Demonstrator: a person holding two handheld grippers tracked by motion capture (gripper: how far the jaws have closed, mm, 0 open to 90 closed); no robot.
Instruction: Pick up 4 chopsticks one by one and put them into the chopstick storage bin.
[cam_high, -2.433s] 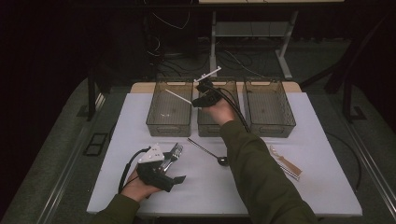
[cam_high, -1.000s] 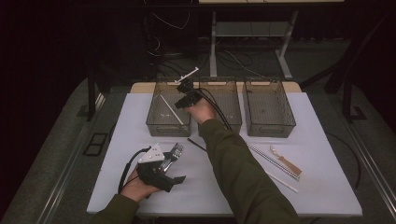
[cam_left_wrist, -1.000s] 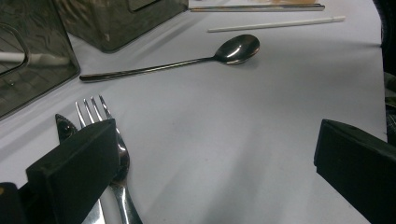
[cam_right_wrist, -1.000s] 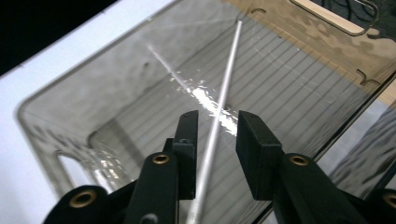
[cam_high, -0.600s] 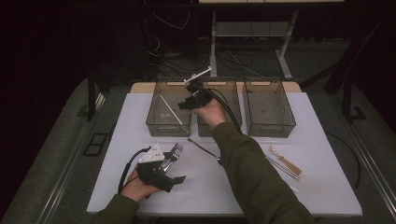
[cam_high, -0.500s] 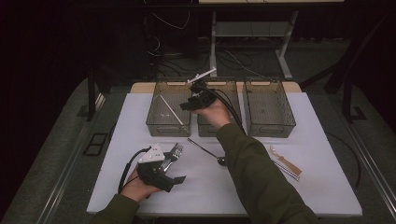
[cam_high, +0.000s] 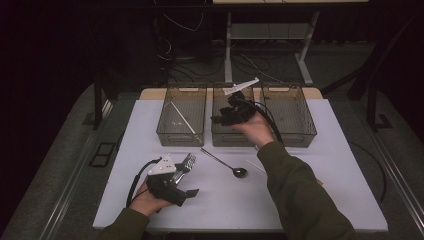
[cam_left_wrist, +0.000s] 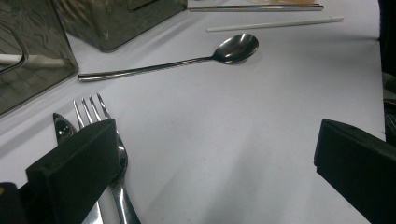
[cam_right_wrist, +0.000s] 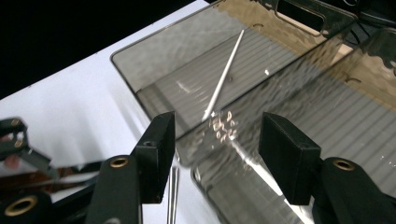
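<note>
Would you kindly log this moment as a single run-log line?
left gripper: open, by fork | right gripper: open, empty, over bins | left bin: holds white stick | spoon: on table

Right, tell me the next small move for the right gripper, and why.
Probably draw the right gripper back toward the spoon. It hovers open and empty over the bins, a stick already lies in the left bin, and the spoon lies loose on the table.

spoon (cam_left_wrist: 201, 55): glossy metal | fork (cam_left_wrist: 109, 140): shiny metal | bins (cam_high: 182, 115): smoky translucent plastic | table (cam_high: 325, 170): matt white
</note>
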